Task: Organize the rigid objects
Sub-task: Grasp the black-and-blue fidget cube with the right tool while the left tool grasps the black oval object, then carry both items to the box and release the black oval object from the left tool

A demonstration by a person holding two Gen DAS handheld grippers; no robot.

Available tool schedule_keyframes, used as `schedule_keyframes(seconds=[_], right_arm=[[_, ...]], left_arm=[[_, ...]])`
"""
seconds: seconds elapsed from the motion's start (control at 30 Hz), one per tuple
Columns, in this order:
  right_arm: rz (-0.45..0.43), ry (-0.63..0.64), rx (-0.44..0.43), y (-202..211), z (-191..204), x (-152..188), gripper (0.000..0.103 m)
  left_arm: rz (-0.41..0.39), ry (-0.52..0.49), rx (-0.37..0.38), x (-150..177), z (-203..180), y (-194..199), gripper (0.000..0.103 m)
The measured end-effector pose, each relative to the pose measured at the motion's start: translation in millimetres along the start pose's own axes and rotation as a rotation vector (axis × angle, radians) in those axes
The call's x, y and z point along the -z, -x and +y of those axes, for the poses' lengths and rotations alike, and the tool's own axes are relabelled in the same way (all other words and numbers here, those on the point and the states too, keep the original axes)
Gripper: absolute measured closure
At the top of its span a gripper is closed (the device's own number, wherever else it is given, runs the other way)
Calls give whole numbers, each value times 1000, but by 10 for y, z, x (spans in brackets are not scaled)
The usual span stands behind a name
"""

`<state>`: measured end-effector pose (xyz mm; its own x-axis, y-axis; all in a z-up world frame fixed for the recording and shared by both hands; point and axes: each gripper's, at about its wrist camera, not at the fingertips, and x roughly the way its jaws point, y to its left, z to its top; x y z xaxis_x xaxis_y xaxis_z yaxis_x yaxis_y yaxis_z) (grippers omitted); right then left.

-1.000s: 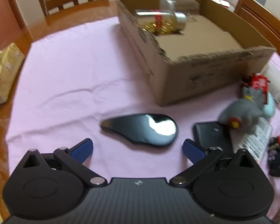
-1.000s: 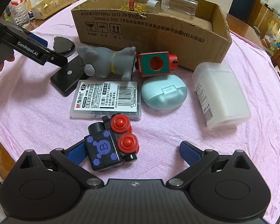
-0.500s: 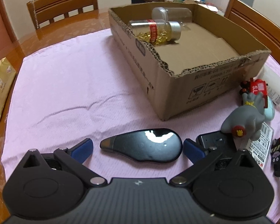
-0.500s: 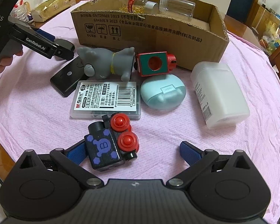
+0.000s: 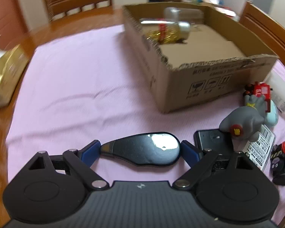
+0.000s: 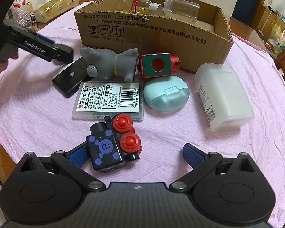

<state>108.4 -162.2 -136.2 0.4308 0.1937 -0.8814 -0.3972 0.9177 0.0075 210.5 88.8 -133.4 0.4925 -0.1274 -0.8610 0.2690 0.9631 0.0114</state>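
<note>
Glossy black teardrop case (image 5: pixel 142 149) lies on the pink-clothed worktop, clamped end-to-end by the left gripper (image 5: pixel 140 150); its slick tapered tip could squirt free. Right gripper (image 6: pixel 135 152) gapes apart.

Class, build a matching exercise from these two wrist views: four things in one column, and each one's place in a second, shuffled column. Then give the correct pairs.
Things
1. glossy black case
2. bottle of gold capsules
3. grey toy figure
4. black toy train

Places
A. inside the cardboard box
B. lying partly on the flat clear case
C. between the left gripper's fingers
D. beside the right gripper's left finger

Pairs: 1-C, 2-A, 3-B, 4-D
</note>
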Motion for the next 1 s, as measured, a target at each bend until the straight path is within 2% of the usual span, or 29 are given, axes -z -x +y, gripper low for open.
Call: schedule_keyframes(seconds=[0.17,0.47,0.53,0.7,0.8,1.0], right_arm=[[4,-18,11,3,11,6,0],[22,31,-13,8,28,-2,0],[18,49,-21,10,32,-15,6],[-6,104,-55,71,102,-60,34],[-10,132,-70,86,133,-78,43],[-7,148,-81,80,135,-113,44]], left_arm=[[25,61,-39,125,-86,94,13],[7,50,-34,140,-100,69,3],[-8,46,-34,148,-109,62,3],[-10,47,-39,145,-104,59,1],[-16,51,-45,156,-113,66,1],[-38,20,-38,191,-124,109,6]])
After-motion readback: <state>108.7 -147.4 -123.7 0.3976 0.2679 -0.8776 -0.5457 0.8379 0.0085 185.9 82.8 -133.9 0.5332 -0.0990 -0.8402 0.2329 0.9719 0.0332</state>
